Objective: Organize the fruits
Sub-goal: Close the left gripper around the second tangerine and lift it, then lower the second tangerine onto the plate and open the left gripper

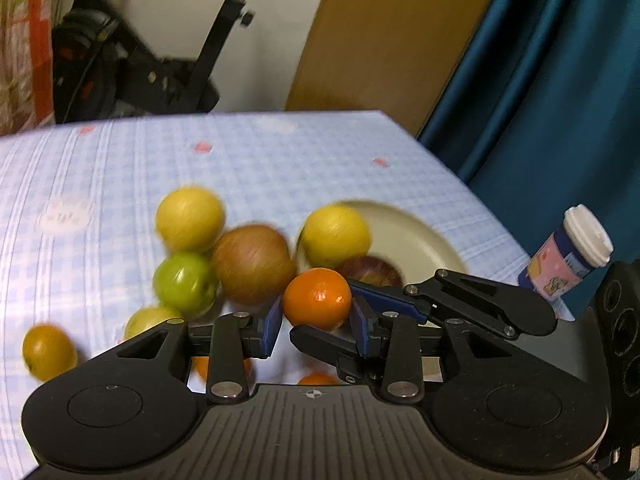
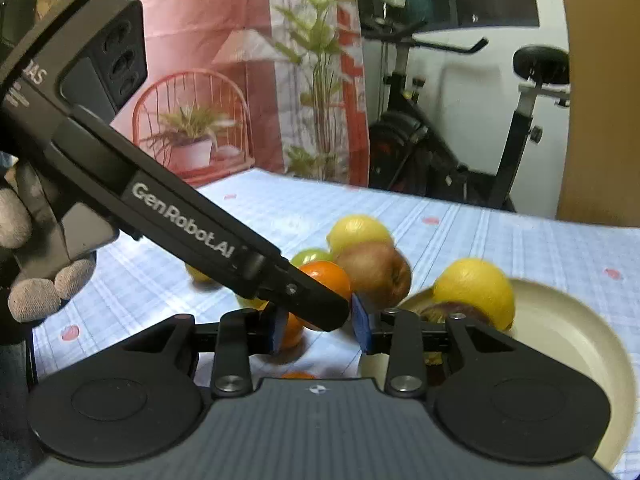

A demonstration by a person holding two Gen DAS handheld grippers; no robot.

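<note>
Two claws (image 1: 316, 322) (image 2: 320, 328) angled down, crossing at orange (image 1: 318, 298)

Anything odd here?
Yes. Both the left tongs and right tongs crowd the same orange, and a left finger lies across the gap between the right jaws. They look likely to clash. Nothing spilled or damaged.
</note>
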